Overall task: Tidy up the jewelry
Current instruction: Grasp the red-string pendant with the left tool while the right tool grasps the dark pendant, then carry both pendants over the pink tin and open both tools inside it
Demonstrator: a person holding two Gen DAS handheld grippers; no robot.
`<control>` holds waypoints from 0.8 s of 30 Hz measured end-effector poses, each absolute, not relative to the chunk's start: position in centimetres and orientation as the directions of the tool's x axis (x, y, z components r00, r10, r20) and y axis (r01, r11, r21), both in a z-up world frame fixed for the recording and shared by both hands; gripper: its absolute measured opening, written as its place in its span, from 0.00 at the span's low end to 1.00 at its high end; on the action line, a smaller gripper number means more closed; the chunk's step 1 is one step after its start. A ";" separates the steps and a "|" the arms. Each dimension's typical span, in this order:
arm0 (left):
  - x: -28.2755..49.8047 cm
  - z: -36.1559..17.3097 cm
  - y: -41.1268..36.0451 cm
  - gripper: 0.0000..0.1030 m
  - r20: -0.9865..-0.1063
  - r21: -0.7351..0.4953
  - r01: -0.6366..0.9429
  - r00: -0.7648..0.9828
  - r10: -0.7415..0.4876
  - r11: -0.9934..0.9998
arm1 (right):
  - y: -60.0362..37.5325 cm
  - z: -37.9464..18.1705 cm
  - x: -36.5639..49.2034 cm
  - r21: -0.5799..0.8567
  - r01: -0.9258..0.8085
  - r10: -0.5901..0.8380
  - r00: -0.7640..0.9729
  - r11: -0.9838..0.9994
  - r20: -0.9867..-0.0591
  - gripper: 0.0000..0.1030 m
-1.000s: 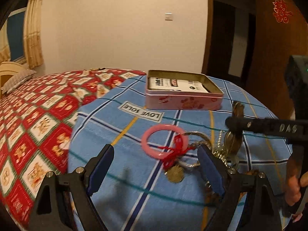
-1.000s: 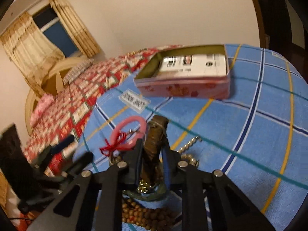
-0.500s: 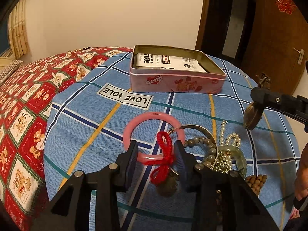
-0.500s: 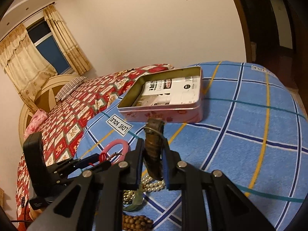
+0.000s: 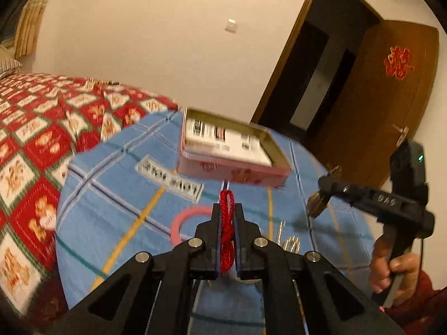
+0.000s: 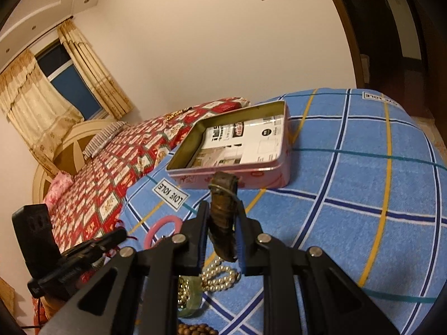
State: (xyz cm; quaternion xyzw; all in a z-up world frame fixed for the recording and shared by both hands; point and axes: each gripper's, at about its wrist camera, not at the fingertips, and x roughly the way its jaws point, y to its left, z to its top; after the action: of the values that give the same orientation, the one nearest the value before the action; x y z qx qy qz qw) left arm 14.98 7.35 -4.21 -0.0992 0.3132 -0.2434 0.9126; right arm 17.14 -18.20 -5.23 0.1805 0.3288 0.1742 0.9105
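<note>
My left gripper (image 5: pixel 226 212) is shut on the red cord (image 5: pixel 226 223) of a pendant and holds it above the blue plaid cloth (image 5: pixel 117 217). A pink bangle (image 5: pixel 184 220) lies on the cloth just beyond it. My right gripper (image 6: pixel 223 212) is shut on a dark brown horn-shaped pendant (image 6: pixel 223 220), held in the air in front of the open pink tin (image 6: pixel 237 150). The tin (image 5: pixel 232 153) holds a white printed card. The right gripper with its pendant also shows in the left wrist view (image 5: pixel 318 203). Pearl beads (image 6: pixel 220 279) and wooden beads (image 6: pixel 195 329) lie below.
A red patterned bedspread (image 5: pixel 36 128) lies left of the blue cloth. A "LOVE SOLE" label (image 6: pixel 170 195) is sewn on the cloth near the tin. A brown door (image 5: pixel 385 97) stands at the right. A green bangle (image 6: pixel 190 301) lies by the pearls.
My left gripper closed on the red cord and lifted it off the cloth. My right gripper rose with the brown pendant and moved toward the tin.
</note>
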 end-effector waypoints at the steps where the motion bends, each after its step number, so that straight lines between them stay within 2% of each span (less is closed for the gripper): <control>1: 15.3 -3.6 7.2 0.06 -0.512 -0.327 0.391 0.692 -0.509 0.860 | -18.3 -5.1 17.3 0.447 -0.199 0.438 0.725 0.872 -0.532 0.20; 9: 19.9 -0.4 4.5 0.06 -0.415 -0.350 0.453 0.710 -0.569 0.820 | -19.6 -2.6 20.9 0.490 -0.216 0.455 0.772 0.845 -0.444 0.20; 13: 23.6 -0.4 2.7 0.06 -0.394 -0.363 0.469 0.706 -0.589 0.805 | -19.8 -2.3 24.0 0.508 -0.208 0.453 0.785 0.836 -0.423 0.20; 17: 27.5 -1.3 0.8 0.06 -0.421 -0.373 0.460 0.690 -0.589 0.806 | -19.1 -3.3 26.8 0.490 -0.189 0.431 0.783 0.851 -0.448 0.20; 24: 31.8 -4.3 -1.8 0.06 -0.539 -0.321 0.410 0.662 -0.521 0.854 | -18.0 -6.9 29.8 0.476 -0.160 0.431 0.722 0.865 -0.541 0.20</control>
State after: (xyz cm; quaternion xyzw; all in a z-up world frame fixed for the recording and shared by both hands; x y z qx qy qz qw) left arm 31.76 -1.77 -4.29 -0.0864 0.3212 -0.2562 0.9076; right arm 29.76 -18.00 -6.86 0.2024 0.3349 0.1631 0.9057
